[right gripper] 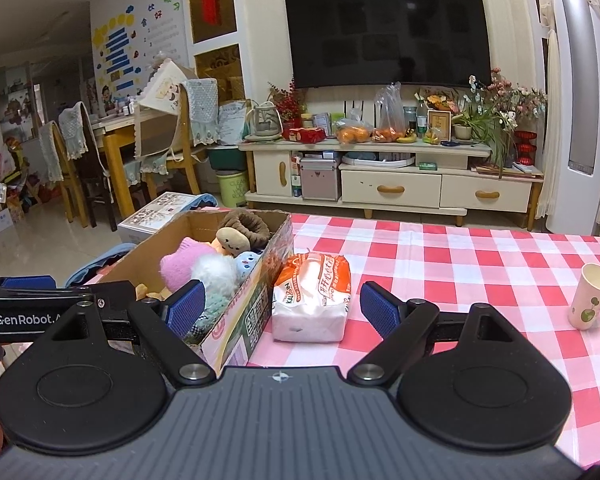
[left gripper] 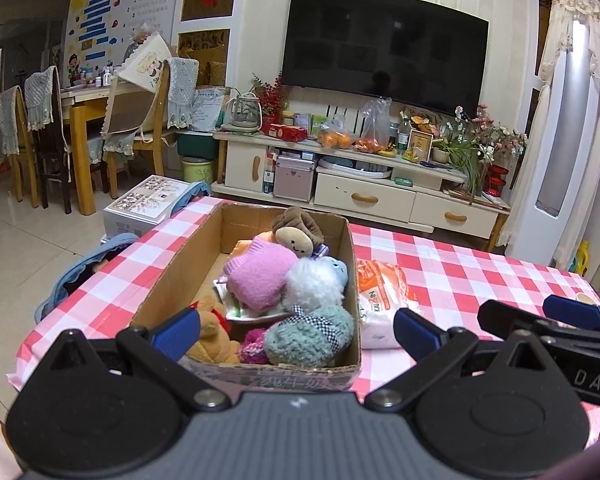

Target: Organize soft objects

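A cardboard box (left gripper: 180,256) (right gripper: 244,320) on the red-and-white checked table holds several soft things: a pink knit piece (left gripper: 260,276), a white fluffy ball (left gripper: 314,284), a teal fuzzy piece (left gripper: 312,334), a brown plush with a smiling face (left gripper: 296,234) and a tan bear (left gripper: 214,332). A soft tissue pack (right gripper: 312,296) (left gripper: 380,296) lies on the cloth just right of the box. My left gripper (left gripper: 296,332) hovers open over the box's near end, holding nothing. My right gripper (right gripper: 284,306) is open just short of the tissue pack, its fingers wider than the pack.
A paper cup (right gripper: 592,300) stands at the table's right. The right gripper's fingers (left gripper: 572,312) show at the far right of the left wrist view. Beyond the table are a TV stand (right gripper: 392,176), a white box on the floor (left gripper: 148,200) and dining chairs (left gripper: 44,136).
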The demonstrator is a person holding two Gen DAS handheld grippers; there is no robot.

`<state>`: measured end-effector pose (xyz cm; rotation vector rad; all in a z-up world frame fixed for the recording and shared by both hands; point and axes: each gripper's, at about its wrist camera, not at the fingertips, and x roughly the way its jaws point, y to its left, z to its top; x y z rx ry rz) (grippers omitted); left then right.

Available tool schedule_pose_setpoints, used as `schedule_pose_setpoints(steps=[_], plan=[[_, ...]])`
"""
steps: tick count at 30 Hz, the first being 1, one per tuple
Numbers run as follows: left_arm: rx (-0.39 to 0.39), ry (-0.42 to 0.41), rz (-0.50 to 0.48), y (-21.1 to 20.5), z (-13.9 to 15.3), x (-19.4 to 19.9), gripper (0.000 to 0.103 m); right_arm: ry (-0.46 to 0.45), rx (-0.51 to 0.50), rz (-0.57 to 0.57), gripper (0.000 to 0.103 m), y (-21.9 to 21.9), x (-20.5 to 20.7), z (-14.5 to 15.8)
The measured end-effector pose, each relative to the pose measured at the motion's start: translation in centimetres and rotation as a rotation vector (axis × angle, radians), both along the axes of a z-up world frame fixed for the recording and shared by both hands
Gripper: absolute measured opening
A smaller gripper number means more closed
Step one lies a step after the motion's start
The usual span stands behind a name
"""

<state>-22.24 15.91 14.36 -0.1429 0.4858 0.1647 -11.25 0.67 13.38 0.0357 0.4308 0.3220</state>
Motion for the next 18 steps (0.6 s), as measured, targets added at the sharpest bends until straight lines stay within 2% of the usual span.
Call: schedule_pose_setpoints(steps=[18], plan=[[0.02,-0.007,0.02,-0.02,0.02,-0.66,0.102,-0.007,0.0,-0.002,0.103,-0.13,-0.55,-0.38]])
